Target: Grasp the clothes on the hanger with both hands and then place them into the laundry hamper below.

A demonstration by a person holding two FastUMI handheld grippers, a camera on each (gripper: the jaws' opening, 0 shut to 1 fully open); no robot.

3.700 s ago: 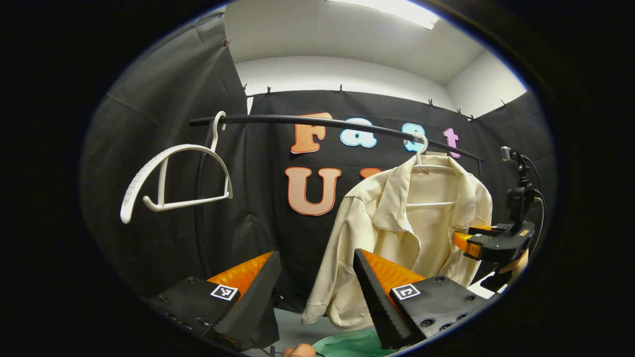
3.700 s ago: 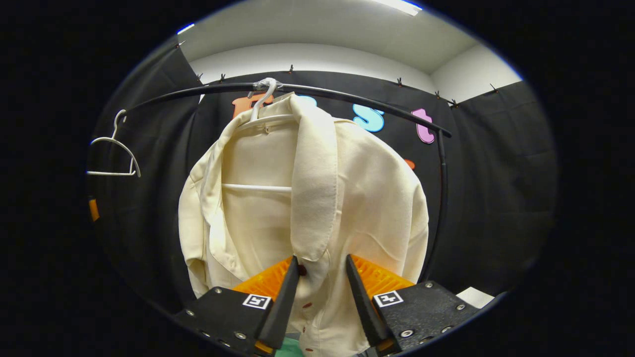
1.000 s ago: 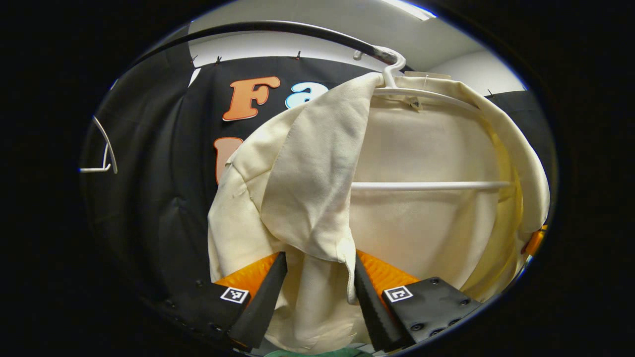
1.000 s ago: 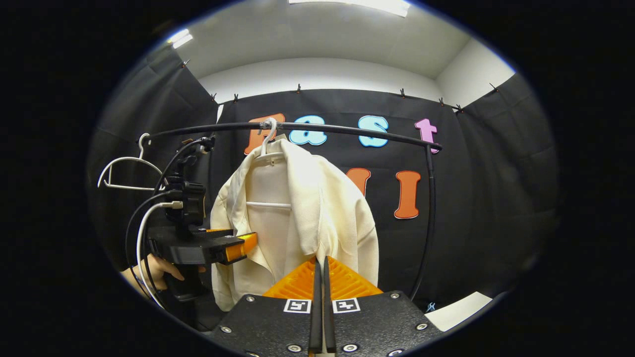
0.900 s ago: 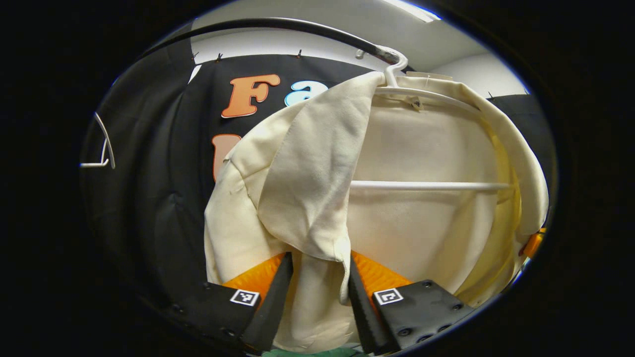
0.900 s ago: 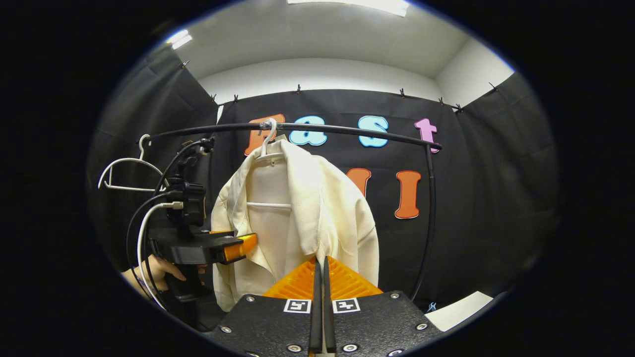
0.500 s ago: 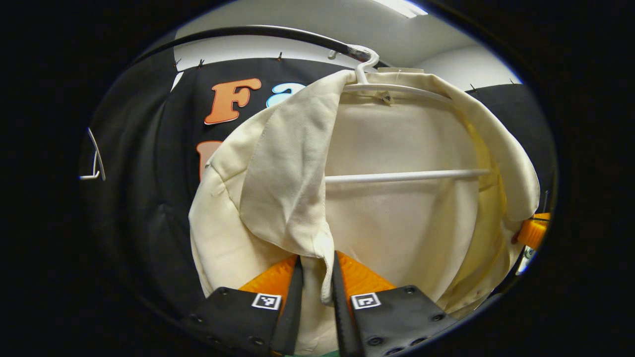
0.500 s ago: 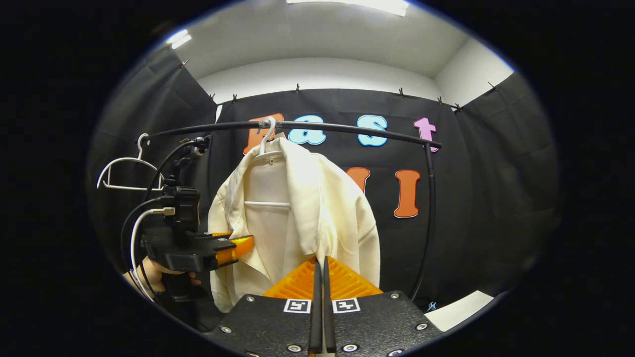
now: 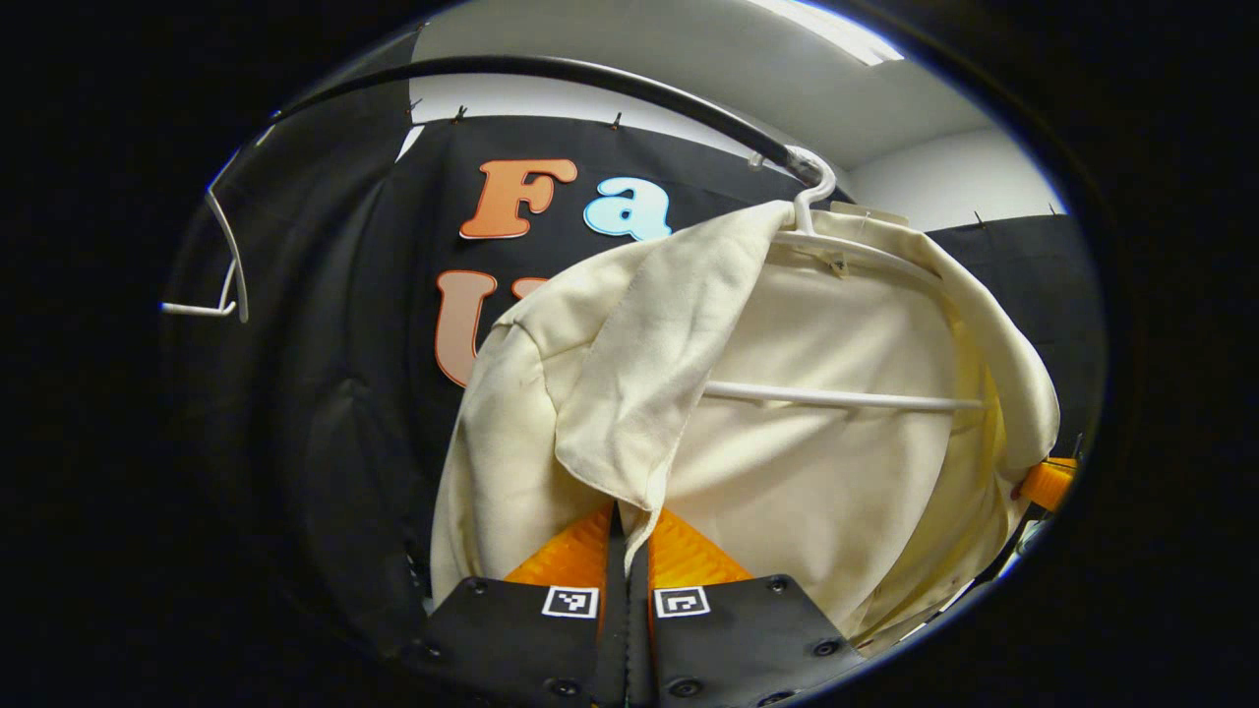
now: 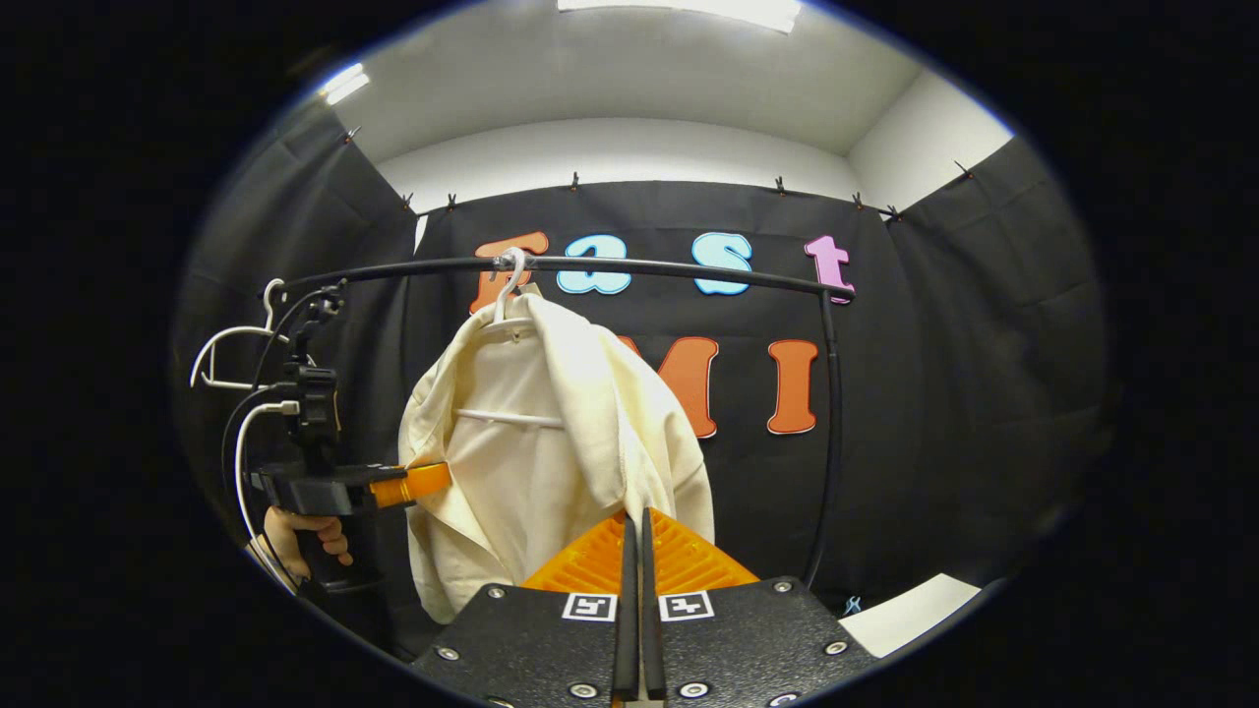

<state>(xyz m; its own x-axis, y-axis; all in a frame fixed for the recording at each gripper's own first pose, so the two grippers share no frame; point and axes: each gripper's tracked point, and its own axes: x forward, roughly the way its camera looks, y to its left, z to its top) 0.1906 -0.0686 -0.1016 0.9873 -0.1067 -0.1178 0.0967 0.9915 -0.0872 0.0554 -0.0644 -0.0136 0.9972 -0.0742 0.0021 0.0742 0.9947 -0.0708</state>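
Since half a second ago the left gripper (image 9: 626, 536) has been closing, and its fingers are now pinching the cream shirt's (image 9: 787, 462) front edge. That shirt is hanging on a white hanger (image 9: 846, 396) from the black rail (image 9: 551, 74), tugged sideways now. An empty white hanger (image 10: 231, 344) is hanging farther along. The right gripper (image 10: 634, 551) is sitting with fingers pressed together; whether cloth is between them I cannot tell. No readable label is showing on the shirt.

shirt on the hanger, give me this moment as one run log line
phase: grasp | left gripper: shut on cream shirt front edge | right gripper: shut on shirt edge | shirt: on white hanger, on rail
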